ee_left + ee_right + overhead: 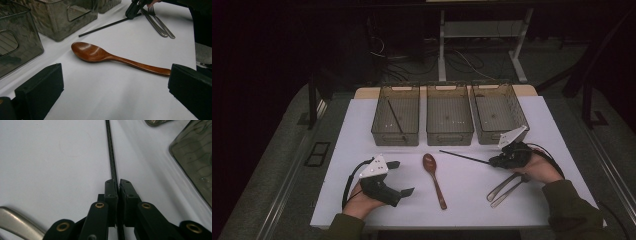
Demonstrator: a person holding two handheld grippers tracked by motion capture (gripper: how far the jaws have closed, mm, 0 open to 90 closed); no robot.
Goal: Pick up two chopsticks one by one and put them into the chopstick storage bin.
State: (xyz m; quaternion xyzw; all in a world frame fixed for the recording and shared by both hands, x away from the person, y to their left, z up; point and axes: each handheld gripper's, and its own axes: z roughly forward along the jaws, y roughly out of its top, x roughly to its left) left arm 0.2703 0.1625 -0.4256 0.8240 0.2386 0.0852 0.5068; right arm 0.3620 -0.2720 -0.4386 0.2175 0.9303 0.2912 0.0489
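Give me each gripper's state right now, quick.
Left gripper: open, holding nothing, fingers apart near the brown wooden spoon.
Right gripper: shut on the thin black chopstick lying on the white table.

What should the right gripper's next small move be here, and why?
Probably lift the black chopstick off the table. The right gripper has its jaws closed on its near end, and a matching stick already lies in the left bin.

Three smoky plastic bins point(449, 120) stand in a row at 12 o'clock. A wooden spoon point(434, 179) lies at centre; steel cutlery point(504, 190) at 4 o'clock.
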